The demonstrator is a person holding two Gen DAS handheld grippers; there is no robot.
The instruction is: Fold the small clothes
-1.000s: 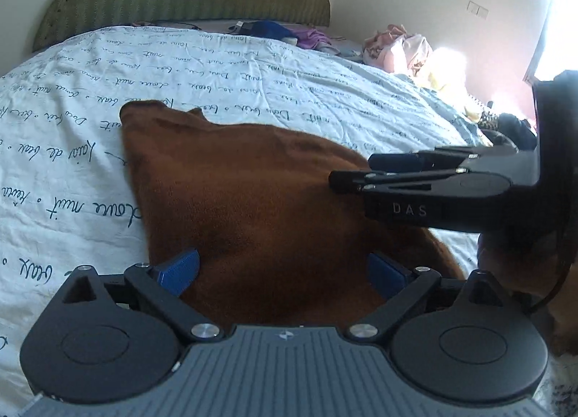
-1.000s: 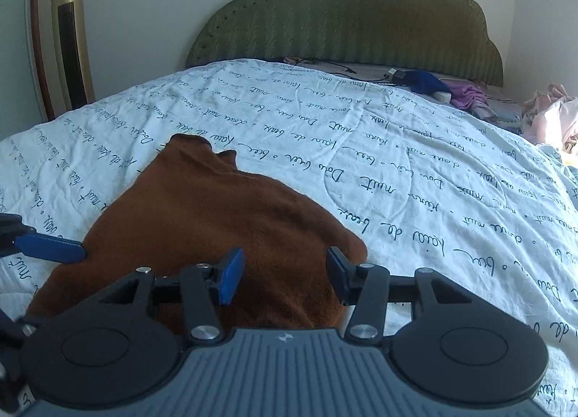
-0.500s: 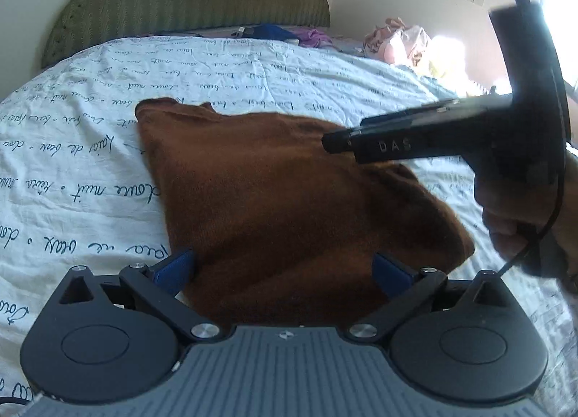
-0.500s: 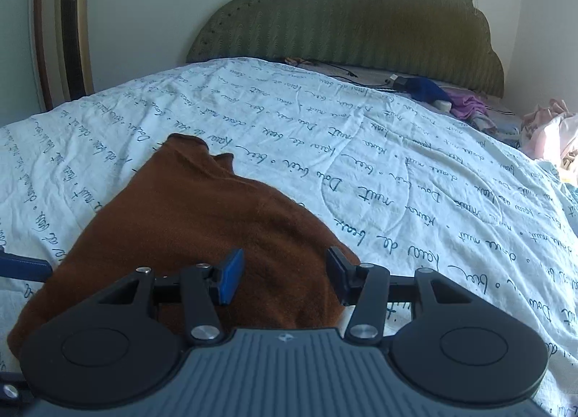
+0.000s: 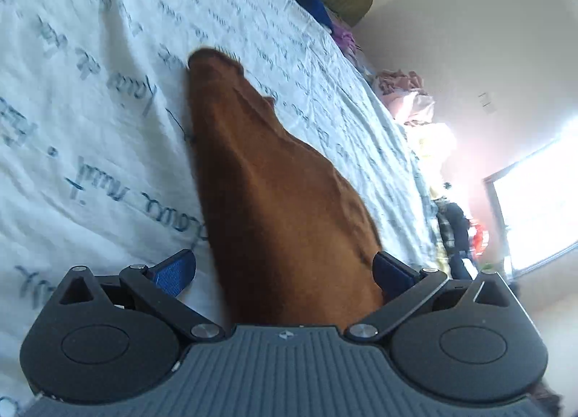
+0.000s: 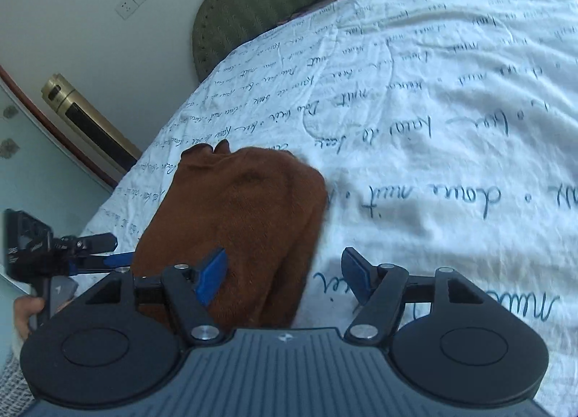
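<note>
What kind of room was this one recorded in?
A bedroom, most likely at home: a bed with a script-printed quilt, a green padded headboard, and piles of clothes along the wall.

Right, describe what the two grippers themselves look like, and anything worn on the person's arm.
Both are alike. The left gripper and right gripper have black linkage arms with silver pivot screws, blue pads on the fingertips, two round black discs and a ribbed grey body with a small logo. Seen from the side, the left one is black with white lettering. A light knitted cuff shows at the wrist.
</note>
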